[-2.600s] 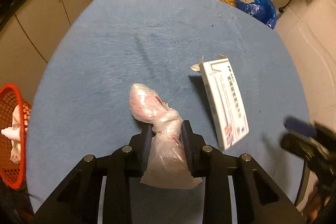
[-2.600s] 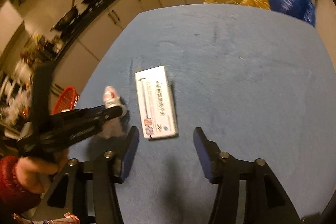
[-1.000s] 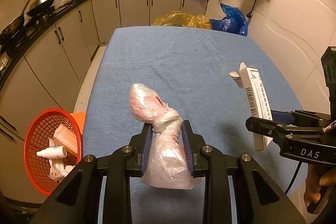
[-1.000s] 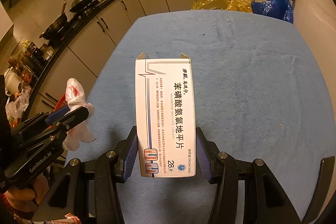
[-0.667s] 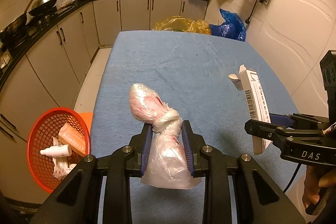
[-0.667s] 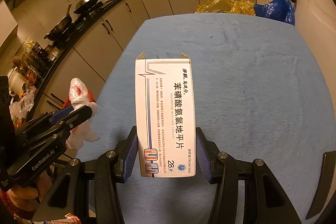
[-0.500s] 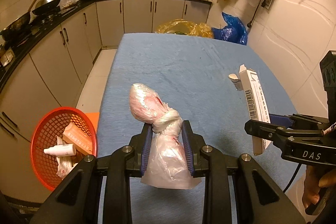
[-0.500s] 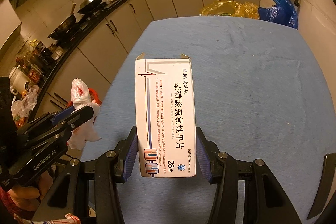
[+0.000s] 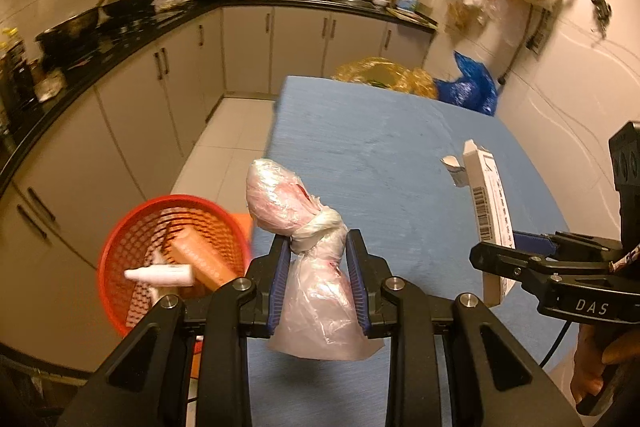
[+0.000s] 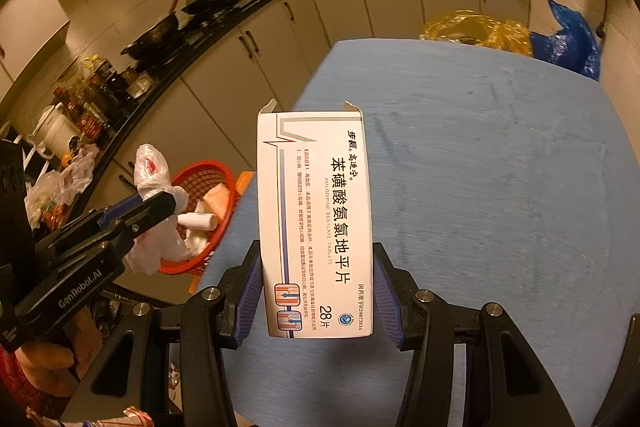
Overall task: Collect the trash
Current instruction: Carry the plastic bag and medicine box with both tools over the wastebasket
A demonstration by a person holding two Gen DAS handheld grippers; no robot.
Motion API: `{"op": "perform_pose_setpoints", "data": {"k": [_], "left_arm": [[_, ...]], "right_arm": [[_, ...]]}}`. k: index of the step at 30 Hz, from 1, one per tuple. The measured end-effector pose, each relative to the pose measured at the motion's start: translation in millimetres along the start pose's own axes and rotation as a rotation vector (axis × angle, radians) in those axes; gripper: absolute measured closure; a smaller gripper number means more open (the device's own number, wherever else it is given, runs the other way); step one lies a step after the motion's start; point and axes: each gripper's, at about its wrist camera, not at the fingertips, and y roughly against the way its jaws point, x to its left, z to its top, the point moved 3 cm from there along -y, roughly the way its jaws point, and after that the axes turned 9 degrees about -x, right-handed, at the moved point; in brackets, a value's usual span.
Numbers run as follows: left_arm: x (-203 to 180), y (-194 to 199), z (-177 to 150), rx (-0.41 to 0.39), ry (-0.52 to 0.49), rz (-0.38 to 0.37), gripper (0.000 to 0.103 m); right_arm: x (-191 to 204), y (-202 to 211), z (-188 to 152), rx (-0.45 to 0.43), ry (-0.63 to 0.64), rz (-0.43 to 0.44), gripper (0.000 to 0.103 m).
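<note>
My left gripper (image 9: 318, 251) is shut on a knotted clear plastic bag (image 9: 304, 223) with pink contents, held above the left edge of the blue table (image 9: 380, 155). The bag also shows in the right wrist view (image 10: 154, 183). My right gripper (image 10: 316, 283) is shut on a white medicine box (image 10: 316, 223) with its top flap open, held above the table; it also shows in the left wrist view (image 9: 486, 211). A red mesh basket (image 9: 132, 239) stands on the floor left of the table, holding a white tube, an orange box and wrappers.
White kitchen cabinets (image 9: 168, 91) with a black counter of pans run along the left and back. A yellow bag (image 9: 380, 75) and a blue bag (image 9: 468, 87) lie beyond the table's far end. A white wall (image 9: 568, 99) is to the right.
Both grippers have lifted their trash off the table and moved left toward the table's edge. The red basket has come closer in both views.
</note>
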Motion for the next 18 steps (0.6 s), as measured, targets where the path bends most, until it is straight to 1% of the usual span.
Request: {"op": "perform_pose_setpoints", "data": {"k": [3,13,18], "left_arm": [[17,8,-1,-0.008,0.025,0.028,0.076],[92,39,-9,-0.030,0.124,0.134,0.076],[119,52,-11,-0.037,0.156,0.171,0.076]], "right_arm": [[19,-7,1,0.009,0.021,0.026,0.048],[75,-30,1,0.035,0.087,0.107,0.048],[105,-43,4,0.046,0.118,0.146,0.048]]}}
